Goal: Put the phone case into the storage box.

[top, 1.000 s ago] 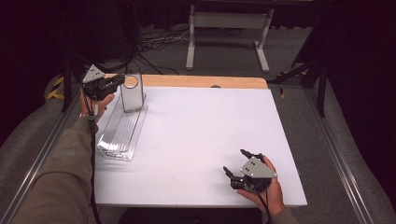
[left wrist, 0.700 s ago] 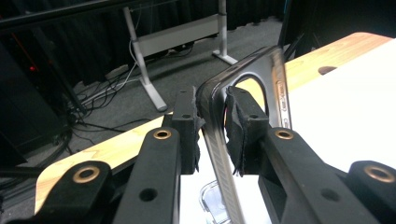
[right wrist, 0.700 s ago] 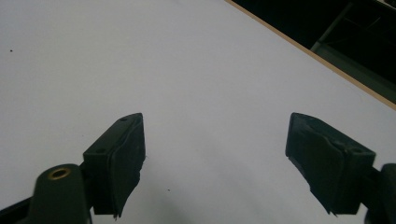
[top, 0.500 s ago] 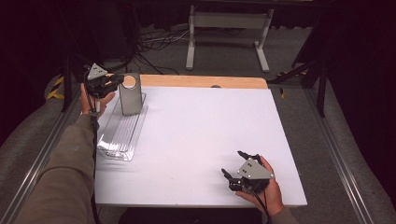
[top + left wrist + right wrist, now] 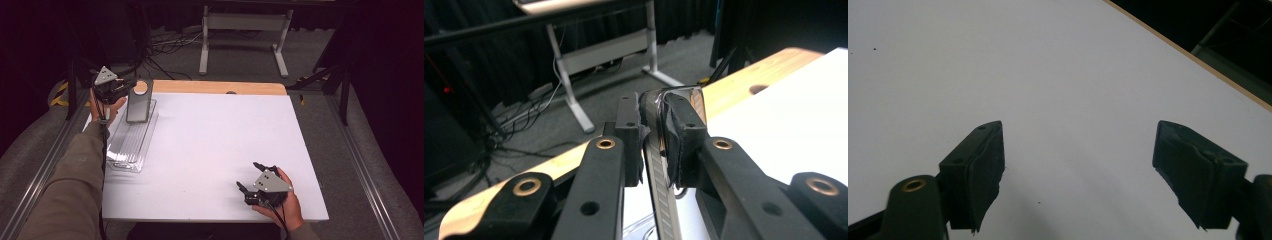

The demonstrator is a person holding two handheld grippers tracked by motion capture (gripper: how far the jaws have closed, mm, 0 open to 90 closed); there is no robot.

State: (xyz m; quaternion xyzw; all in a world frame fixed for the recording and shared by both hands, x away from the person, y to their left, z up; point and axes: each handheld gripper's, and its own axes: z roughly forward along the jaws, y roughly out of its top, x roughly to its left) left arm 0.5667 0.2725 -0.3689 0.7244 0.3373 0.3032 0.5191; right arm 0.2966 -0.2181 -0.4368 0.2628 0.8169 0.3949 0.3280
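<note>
At the table's far left corner, the left claw (image 5: 121,89) is clenched on the rim of a clear lid (image 5: 138,102), tilted up beside it above the clear tray (image 5: 125,150). The right claw (image 5: 252,179) rests released, well apart.

Grey carpet floor (image 5: 240,55), white metal stand (image 5: 243,22) beyond the table (image 5: 215,135) — tangled cables (image 5: 165,50), black curtains behind

Lid (image 5: 138,101) stands in tray (image 5: 127,150) (table's (image 5: 210,140) left).
</note>
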